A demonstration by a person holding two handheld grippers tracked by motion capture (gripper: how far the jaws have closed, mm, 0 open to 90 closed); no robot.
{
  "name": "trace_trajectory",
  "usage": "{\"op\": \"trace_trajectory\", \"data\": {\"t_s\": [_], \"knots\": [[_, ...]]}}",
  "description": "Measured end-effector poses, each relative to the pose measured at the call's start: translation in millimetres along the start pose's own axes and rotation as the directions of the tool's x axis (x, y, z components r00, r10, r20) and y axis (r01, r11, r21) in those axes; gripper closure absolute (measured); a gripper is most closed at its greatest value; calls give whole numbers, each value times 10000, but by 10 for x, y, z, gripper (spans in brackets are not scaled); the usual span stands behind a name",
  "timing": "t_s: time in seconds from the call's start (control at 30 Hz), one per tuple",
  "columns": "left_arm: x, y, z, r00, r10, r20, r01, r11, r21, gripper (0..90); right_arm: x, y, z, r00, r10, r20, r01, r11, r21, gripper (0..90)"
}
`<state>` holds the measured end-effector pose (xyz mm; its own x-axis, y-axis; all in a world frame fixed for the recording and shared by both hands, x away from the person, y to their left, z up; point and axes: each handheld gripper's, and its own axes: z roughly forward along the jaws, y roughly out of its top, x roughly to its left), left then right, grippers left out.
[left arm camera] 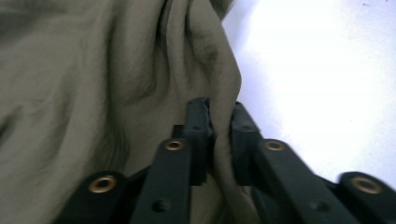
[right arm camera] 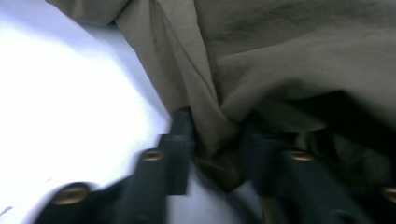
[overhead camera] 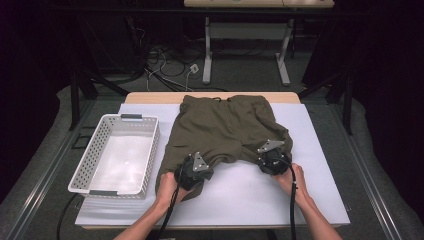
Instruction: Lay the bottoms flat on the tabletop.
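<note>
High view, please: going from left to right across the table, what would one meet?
White perforated plastic basket → left gripper, clamped on the olive-green fabric shorts → right gripper, at the shorts' other leg hem → bare white table cover.

The table [overhead camera: 320, 150] is lit brightly from above — surroundings left dark; glare is seen beside the jaws, whose view is blurred.

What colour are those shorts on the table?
Olive green, plain, with no pattern; the shorts show best in the high view.
</note>
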<state>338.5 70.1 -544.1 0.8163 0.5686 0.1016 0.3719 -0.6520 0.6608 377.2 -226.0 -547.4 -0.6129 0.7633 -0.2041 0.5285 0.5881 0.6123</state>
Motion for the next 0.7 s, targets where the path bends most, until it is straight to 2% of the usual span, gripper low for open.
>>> {"op": "trace_trajectory", "data": {"t_s": [0.03,0.1,0.2,0.23,0.27,0.4,0.5,0.6,0.63,0.7], "knots": [[4,-1,-3,10000,-50,40,50,10000,-42,869,-5,0,-11,9999,-22,-129,24,9999,127,813],[14,4,-30,10000,-46,36,46,9999,-142,884,-4,8,-38,9999,-125,-94,124,9999,-70,861],[24,25,-131,9998,-174,77,177,9988,-461,887,-6,58,-190,9999,-64,-148,61,9998,-169,870],[31,38,-180,9997,-224,105,230,9978,-621,887,-5,81,-264,9996,103,-251,-112,9992,-388,870],[42,51,-236,9995,-281,108,289,9963,-804,887,-20,114,-357,9994,31,-334,-47,9989,-457,869],[88,98,-449,9994,-355,11,354,9897,-1388,887,-25,228,-693,9984,380,-411,-420,9938,-1027,861],[146,93,-505,9986,-518,-56,503,9874,-1503,887,-41,286,-847,9982,475,-376,-521,9900,-1308,852],[207,53,-420,9971,-757,-5,751,9907,-1137,884,-87,271,-801,9971,698,-305,-737,9854,-1534,826],[228,36,-368,9974,-702,-134,685,9927,-995,883,-110,249,-733,9965,812,-205,-834,9842,-1565,822],[259,-3,-246,9965,-829,-96,822,9950,-566,873,-169,193,-542,9942,1073,-88,-1075,9859,-1280,805]]}}
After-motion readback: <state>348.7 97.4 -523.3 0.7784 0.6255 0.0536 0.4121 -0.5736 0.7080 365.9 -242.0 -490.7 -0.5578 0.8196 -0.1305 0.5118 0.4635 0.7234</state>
